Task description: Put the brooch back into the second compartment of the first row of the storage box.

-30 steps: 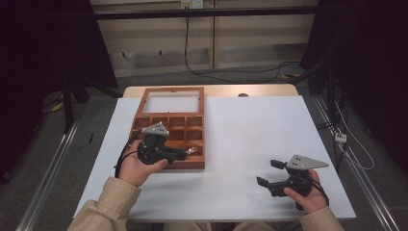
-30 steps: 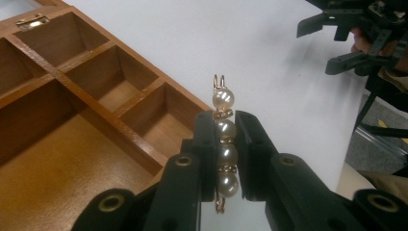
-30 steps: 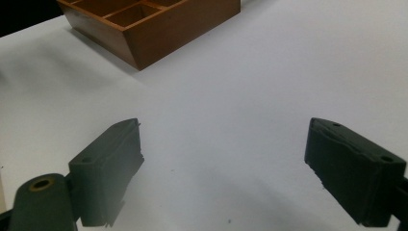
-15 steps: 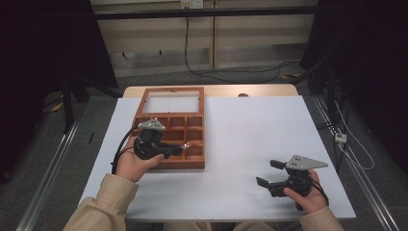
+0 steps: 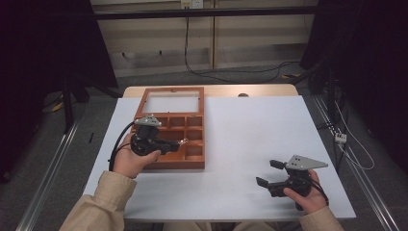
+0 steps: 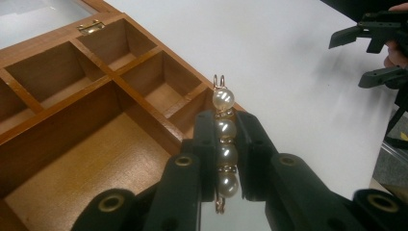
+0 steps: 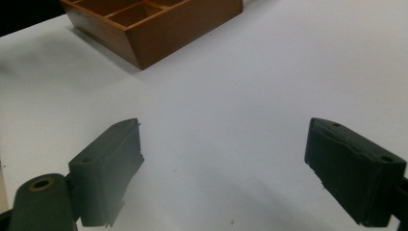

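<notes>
High view: we see a dim room with a grey floor, a pale back wall and black cables. A white table [image 5: 250, 144] sits in the middle. On it lies a brown wooden box [image 5: 190, 137] with many small compartments and an open glass lid. We can read no words anywhere. The right gripper [image 5: 269, 174] rests low on the table, well apart from the box, its fingers spread wide. The left gripper [image 5: 177, 143] hangs over the box. The left gripper view shows more: its fingers [image 6: 204, 144] pinch a row of pearls on a gold pin [image 6: 223, 139], above the box's big compartment.
</notes>
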`<action>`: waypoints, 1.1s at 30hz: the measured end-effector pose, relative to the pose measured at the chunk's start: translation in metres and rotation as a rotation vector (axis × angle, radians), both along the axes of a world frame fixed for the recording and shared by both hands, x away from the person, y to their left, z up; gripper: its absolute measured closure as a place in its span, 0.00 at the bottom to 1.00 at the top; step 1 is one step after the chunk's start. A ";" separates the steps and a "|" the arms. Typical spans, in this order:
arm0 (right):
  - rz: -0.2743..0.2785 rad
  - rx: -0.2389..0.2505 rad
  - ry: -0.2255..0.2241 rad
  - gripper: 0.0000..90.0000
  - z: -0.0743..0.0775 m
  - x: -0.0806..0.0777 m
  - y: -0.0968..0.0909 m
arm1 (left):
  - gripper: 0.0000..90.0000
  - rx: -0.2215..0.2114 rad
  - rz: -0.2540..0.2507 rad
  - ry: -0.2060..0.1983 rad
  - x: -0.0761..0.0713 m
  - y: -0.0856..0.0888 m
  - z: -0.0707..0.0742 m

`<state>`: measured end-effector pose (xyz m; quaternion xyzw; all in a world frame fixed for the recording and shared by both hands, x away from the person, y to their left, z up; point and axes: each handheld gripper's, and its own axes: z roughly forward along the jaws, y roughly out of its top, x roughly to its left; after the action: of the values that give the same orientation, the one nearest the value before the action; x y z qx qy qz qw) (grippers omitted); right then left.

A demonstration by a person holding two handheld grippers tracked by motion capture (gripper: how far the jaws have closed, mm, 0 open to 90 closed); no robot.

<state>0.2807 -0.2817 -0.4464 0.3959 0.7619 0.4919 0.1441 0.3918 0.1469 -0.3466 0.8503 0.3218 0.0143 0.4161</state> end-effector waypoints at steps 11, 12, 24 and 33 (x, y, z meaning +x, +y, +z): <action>0.000 0.000 0.001 0.14 0.000 0.000 0.000 | 0.89 0.003 0.027 -0.005 0.007 0.005 0.002; 0.000 0.000 0.001 0.14 0.000 0.000 0.000 | 0.89 0.002 0.030 -0.005 0.007 0.005 0.002; 0.001 -0.001 0.000 0.14 0.000 0.000 0.000 | 0.89 0.007 0.052 -0.005 0.014 0.007 0.003; 0.003 -0.002 -0.001 0.14 0.000 0.000 0.000 | 0.89 0.010 0.068 -0.004 0.019 0.009 0.003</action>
<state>0.2806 -0.2814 -0.4464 0.3944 0.7628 0.4918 0.1442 0.4106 0.1562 -0.3435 0.8408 0.3497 0.0320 0.4119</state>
